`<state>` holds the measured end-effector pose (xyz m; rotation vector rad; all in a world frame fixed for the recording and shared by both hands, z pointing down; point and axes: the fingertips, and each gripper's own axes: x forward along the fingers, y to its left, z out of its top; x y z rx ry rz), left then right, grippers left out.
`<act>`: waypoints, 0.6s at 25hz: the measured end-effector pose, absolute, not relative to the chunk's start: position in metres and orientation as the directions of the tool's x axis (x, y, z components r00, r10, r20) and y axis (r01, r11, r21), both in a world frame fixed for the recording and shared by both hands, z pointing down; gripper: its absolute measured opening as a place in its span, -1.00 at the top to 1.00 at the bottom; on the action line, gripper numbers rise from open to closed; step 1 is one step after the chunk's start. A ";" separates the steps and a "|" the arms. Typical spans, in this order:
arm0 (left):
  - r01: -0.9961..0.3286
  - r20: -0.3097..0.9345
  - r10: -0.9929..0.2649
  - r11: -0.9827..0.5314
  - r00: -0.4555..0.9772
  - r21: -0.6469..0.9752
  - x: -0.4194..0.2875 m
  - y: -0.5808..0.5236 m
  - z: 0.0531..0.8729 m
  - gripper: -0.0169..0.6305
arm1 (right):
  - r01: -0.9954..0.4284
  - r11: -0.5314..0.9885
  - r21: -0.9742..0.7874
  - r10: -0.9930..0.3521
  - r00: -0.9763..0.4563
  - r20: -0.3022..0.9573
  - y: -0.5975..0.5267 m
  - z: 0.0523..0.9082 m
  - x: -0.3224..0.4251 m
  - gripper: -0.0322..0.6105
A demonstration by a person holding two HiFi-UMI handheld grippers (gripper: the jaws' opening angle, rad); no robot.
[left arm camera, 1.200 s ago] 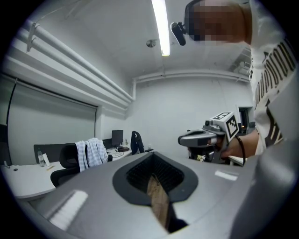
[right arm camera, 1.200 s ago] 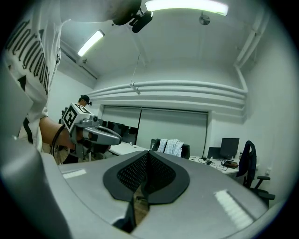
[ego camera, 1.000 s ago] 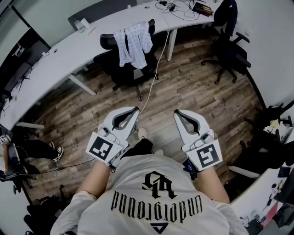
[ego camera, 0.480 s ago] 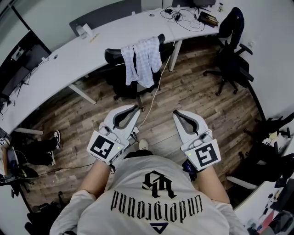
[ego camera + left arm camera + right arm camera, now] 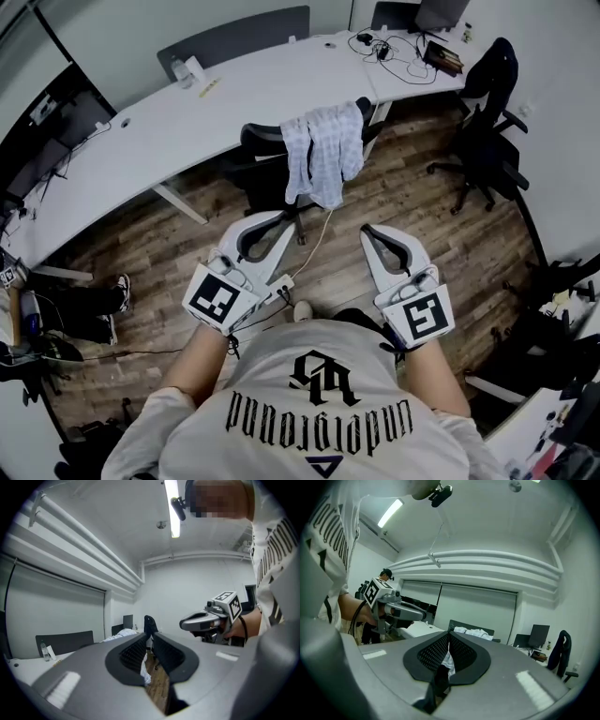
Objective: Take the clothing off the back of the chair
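The left gripper (image 5: 149, 635) is holding its two jaws pressed together with nothing caught between them, their black pads showing a fine ribbed, mesh-like texture set into smooth grey moulded shells. The right gripper (image 5: 449, 634) is doing the same, its jaws closed and empty, the dark pads meeting in a narrow seam. Each gripper is carrying a white cube printed with black square markers, and both are pointing forward, side by side but well apart, above the wooden plank floor (image 5: 412, 202). Ahead of them the clothing (image 5: 323, 155), a pale, soft, crumpled garment with a faint check pattern, is hanging in loose folds over the back of the black office chair (image 5: 258, 139), clear of both grippers. The chair is standing just beside the long, curved white desk (image 5: 169, 117). A thin white cable (image 5: 323, 230) is trailing across the floor from the desk. The person's light T-shirt (image 5: 319, 412) is showing black gothic lettering, seen upside down, that is reading "underground", with an angular emblem beside it.
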<state>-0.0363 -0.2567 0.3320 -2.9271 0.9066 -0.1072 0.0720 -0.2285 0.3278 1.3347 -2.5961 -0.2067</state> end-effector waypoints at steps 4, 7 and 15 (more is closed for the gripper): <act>-0.576 0.062 -0.581 -0.813 0.811 -0.083 -0.036 -0.275 0.334 0.78 | -0.783 0.586 0.207 -0.810 -0.569 0.143 -0.250 0.334 0.073 0.87; -0.572 0.082 -0.573 -0.819 0.816 -0.038 -0.032 -0.283 0.339 0.77 | -0.776 0.596 0.207 -0.803 -0.576 0.150 -0.268 0.339 0.073 0.84; -0.623 0.079 -0.626 -0.780 0.776 -0.064 -0.040 -0.329 0.350 0.74 | -0.759 0.625 0.185 -0.780 -0.598 0.183 -0.319 0.352 0.075 0.63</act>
